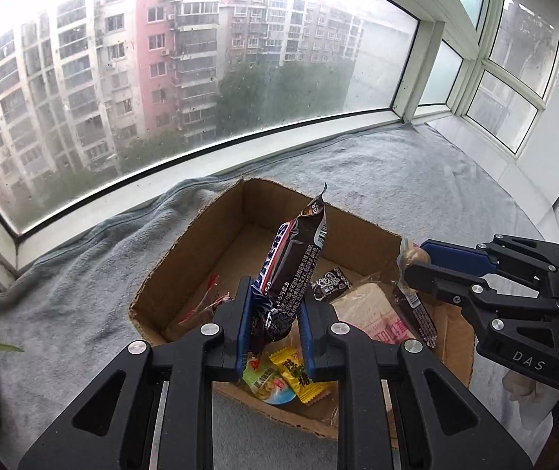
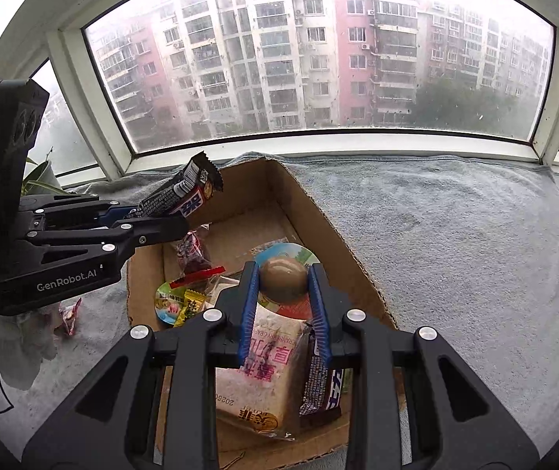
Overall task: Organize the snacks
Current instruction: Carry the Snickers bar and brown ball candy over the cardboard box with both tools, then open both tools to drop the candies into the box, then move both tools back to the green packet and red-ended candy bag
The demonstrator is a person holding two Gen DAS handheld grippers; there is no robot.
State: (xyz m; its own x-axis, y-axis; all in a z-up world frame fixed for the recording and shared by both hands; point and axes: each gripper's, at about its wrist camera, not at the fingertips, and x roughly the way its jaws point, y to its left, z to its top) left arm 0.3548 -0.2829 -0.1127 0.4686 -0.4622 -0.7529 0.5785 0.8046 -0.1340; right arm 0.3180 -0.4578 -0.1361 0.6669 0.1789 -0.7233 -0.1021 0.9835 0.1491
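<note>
My left gripper (image 1: 275, 301) is shut on a dark Snickers bar (image 1: 295, 266) and holds it upright above the cardboard box (image 1: 185, 243); it also shows at the left of the right wrist view (image 2: 169, 215), with the bar (image 2: 185, 192) sticking out over the box wall. My right gripper (image 2: 285, 286) is shut on a brown egg-shaped packaged snack (image 2: 283, 278) above the box (image 2: 342, 250); it shows at the right of the left wrist view (image 1: 416, 260). Below it lie a bread pack (image 2: 267, 368) and a dark chocolate bar (image 2: 324, 387).
In the box lie a round green-lidded cup (image 1: 267, 384), a yellow candy (image 1: 299, 376), a small dark packet (image 1: 330, 282) and red-wrapped snacks (image 2: 197, 258). A grey blanket (image 2: 455, 243) covers the sill. A red wrapper (image 2: 69, 313) lies outside the box. A plant (image 2: 42, 180) stands left.
</note>
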